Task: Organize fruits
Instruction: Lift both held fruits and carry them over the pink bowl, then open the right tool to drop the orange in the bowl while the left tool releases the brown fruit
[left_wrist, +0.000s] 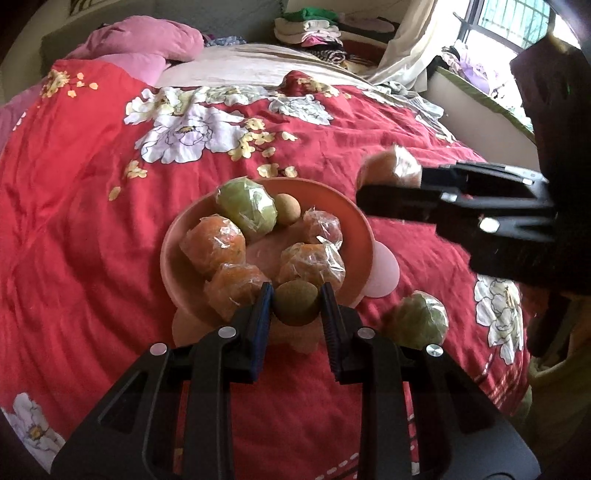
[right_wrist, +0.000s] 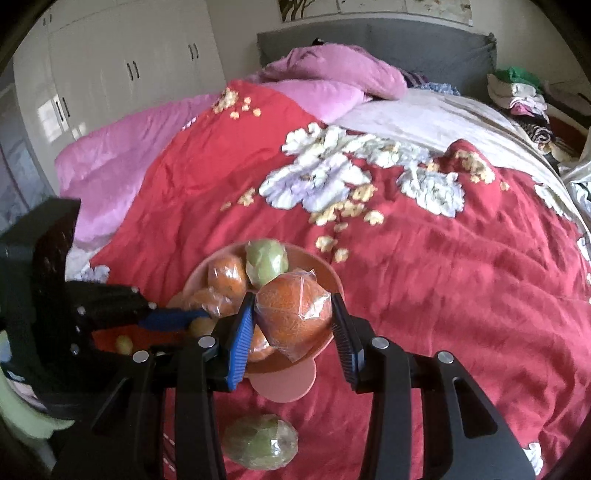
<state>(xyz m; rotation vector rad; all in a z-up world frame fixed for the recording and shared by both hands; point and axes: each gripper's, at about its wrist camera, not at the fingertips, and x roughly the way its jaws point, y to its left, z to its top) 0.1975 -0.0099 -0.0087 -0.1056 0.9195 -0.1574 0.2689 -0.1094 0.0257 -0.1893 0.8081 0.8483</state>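
Six or so fruits in bowl: pink bowl (left_wrist: 173, 254) on the red floral bed cover (left_wrist: 92, 229) already holds four wrapped orange fruits, one wrapped green fruit (left_wrist: 245, 206) and one small tan round fruit (left_wrist: 286, 209) (count approximate, some overlap).
Left hand-held gripper (left_wrist: 295, 306): closed onto a small olive-brown fruit (left_wrist: 295, 304), pads touching both sides, held at the near rim of the bowl, over or just inside it (cannot tell whether resting or lifted).
Right hand-held gripper (right_wrist: 293, 317): fairly wide, clamped on a large wrapped orange fruit (right_wrist: 293, 314), carried above the bowl's right side; blurred in the left view.
Left on the bed: one wrapped green fruit (right_wrist: 260, 446) lying just beside the bowl, near its foot, not yet collected.
Possible extras: one or two small yellowish round things (right_wrist: 123, 344) near the left hand-held gripper in the right view (too blurred to say what or where exactly).
Done, as judged: most fruits gathered.
Remaining, as judged: release both held fruits into the bowl, then fetch the loose green one.
Progress estimate: well past halfway, near the end.
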